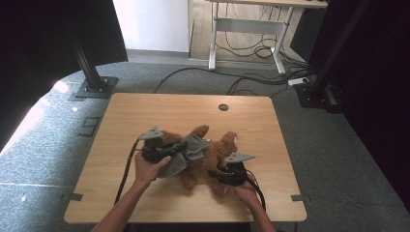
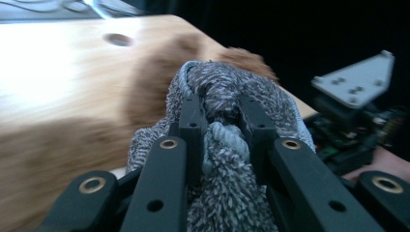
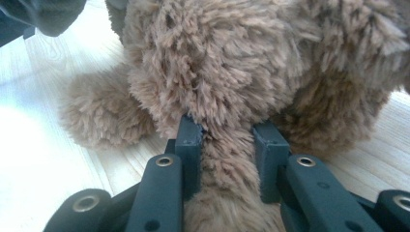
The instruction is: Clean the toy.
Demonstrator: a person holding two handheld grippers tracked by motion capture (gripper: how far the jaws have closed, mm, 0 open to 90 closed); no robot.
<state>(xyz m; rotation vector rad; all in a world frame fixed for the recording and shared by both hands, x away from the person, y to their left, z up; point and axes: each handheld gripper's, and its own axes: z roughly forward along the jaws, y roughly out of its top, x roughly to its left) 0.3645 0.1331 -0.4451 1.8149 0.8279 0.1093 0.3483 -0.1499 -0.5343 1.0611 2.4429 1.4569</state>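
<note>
A brown plush toy [image 1: 212, 152] lies on the wooden table [image 1: 145, 111], partly covered by a grey fluffy cloth [image 1: 186, 154]. My left gripper [image 1: 180, 146] is shut on a fold of the grey cloth [image 2: 220, 140], which bunches between the jaws above the blurred brown plush toy [image 2: 150, 87]. My right gripper [image 1: 215, 174] is shut on a limb of the plush toy [image 3: 227, 72], with fur squeezed between the jaws. The right gripper [image 2: 358, 116] also shows at the right of the left gripper view.
A round cable hole [image 1: 223, 107] sits near the table's far edge. Beyond the table stand a white desk frame [image 1: 246, 29], loose floor cables [image 1: 241, 79] and black stands [image 1: 92, 72]. Bare tabletop lies left and behind the toy.
</note>
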